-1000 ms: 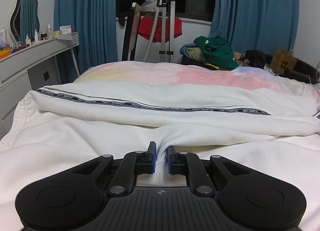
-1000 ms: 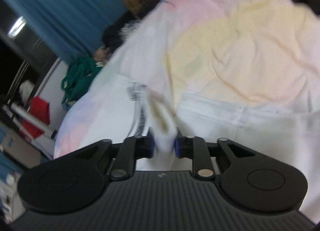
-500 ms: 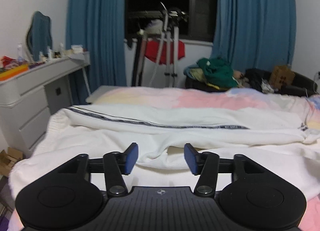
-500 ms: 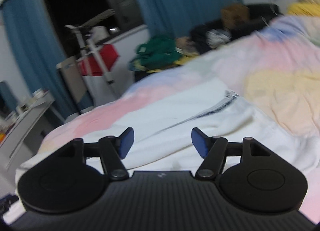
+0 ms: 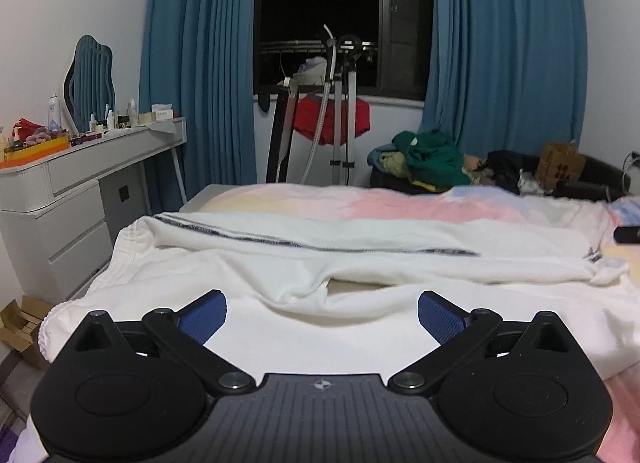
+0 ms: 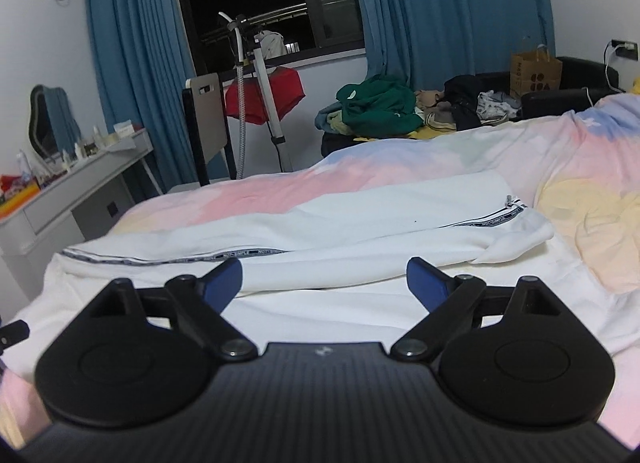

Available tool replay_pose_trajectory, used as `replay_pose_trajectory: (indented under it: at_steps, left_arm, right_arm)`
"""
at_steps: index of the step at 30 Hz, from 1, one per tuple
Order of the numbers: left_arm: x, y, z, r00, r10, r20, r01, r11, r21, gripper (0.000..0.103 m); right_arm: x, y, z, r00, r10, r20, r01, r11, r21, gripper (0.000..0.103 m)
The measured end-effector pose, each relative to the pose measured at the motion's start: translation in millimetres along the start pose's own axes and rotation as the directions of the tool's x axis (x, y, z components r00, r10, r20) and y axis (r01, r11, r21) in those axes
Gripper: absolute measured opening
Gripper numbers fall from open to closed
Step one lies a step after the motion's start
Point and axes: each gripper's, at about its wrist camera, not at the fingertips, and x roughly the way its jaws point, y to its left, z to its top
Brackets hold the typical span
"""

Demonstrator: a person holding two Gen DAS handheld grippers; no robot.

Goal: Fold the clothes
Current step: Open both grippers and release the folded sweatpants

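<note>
A white garment with a dark printed stripe (image 5: 360, 259) lies folded lengthwise across the pastel bedspread (image 5: 360, 199). It also shows in the right wrist view (image 6: 360, 231). My left gripper (image 5: 322, 315) is open and empty, held above the garment's near edge. My right gripper (image 6: 324, 283) is open and empty too, raised above the near side of the garment. Neither gripper touches the cloth.
A white dresser (image 5: 72, 191) with bottles stands left of the bed. A clothes stand with a red garment (image 5: 332, 119) is by the window. A pile of clothes (image 5: 428, 159) and a paper bag (image 5: 560, 161) lie beyond the bed. Cardboard boxes (image 5: 20, 327) sit on the floor left.
Both grippers were shut on the white garment a second ago. They have let go, opened wide and pulled back and up from the bed. The garment now lies at rest.
</note>
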Motion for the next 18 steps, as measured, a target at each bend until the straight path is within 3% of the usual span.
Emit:
replay_pose_trajectory:
  at_steps: [11,18]
  left_arm:
    - [21.3,32.2,-1.7,0.991,0.106,-0.085,-0.116,0.984,-0.132,0.103]
    - [22.5,81.6,4.4,0.975,0.165,-0.148,-0.205,0.925,-0.321,0.103]
  right_arm:
    - [7.5,-6.1,-3.5,0.999,-0.046,-0.018,0.047,0.998,0.040,0.090]
    - [9.3,-12.8,-5.7,0.995,-0.095,-0.042,0.098,0.993,0.072,0.090]
